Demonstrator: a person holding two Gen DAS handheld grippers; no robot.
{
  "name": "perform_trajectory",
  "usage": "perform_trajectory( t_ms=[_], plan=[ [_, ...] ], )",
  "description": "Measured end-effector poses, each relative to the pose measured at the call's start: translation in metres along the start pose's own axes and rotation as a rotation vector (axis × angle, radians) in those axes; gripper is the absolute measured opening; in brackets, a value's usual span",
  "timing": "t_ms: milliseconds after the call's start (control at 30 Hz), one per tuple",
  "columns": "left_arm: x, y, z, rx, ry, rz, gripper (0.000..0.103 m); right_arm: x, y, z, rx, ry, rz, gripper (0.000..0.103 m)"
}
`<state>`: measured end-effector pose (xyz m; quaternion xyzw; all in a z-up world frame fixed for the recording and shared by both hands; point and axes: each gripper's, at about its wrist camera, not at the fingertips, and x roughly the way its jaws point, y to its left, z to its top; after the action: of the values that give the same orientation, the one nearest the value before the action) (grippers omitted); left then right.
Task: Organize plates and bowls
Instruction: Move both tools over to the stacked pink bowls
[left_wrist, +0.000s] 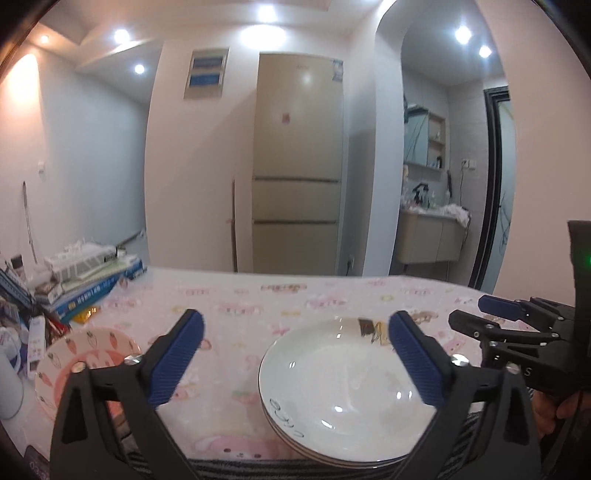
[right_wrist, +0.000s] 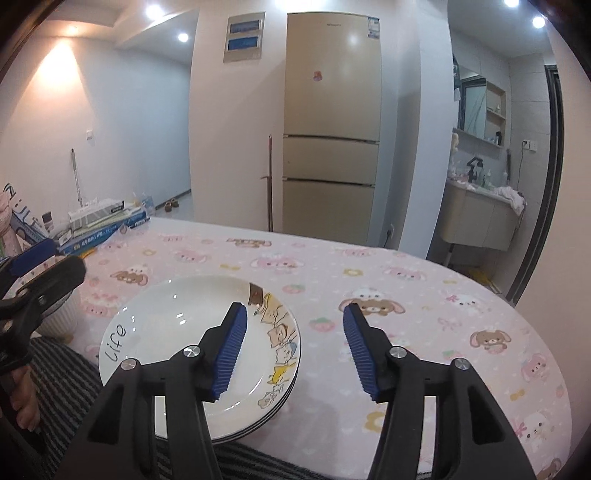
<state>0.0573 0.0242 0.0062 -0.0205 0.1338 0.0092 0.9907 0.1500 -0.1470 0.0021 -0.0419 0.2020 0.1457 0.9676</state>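
A stack of white plates (left_wrist: 343, 391) with cartoon drawings and the word "Life" sits at the table's near edge; it also shows in the right wrist view (right_wrist: 173, 332). A pink bowl with carrot print (left_wrist: 86, 354) sits to its left. My left gripper (left_wrist: 295, 328) is open and empty, hovering above the table between the bowl and the plate stack. My right gripper (right_wrist: 293, 317) is open and empty, its left finger over the stack's right rim. The right gripper also shows at the right edge of the left wrist view (left_wrist: 480, 314).
The table has a pink cartoon tablecloth (right_wrist: 406, 295). Books and boxes (left_wrist: 81, 280) are piled at the table's left end. A white ribbed container (right_wrist: 61, 317) stands left of the plates. A beige fridge (right_wrist: 332, 122) stands behind the table.
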Motion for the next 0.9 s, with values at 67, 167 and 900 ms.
perform_trajectory(
  t_ms=[67,167,900],
  plan=[
    [-0.004,-0.003,0.002,0.021,-0.033,0.011,0.103,-0.009,0.0,0.002,0.001,-0.061,-0.008,0.082],
    [-0.002,-0.005,0.002,0.036,-0.023,0.03,0.103,-0.025,0.003,0.003,-0.02,-0.157,-0.026,0.086],
    [-0.021,-0.003,0.004,0.023,-0.128,0.036,0.103,-0.054,0.021,0.003,-0.079,-0.32,-0.129,0.103]
  ],
)
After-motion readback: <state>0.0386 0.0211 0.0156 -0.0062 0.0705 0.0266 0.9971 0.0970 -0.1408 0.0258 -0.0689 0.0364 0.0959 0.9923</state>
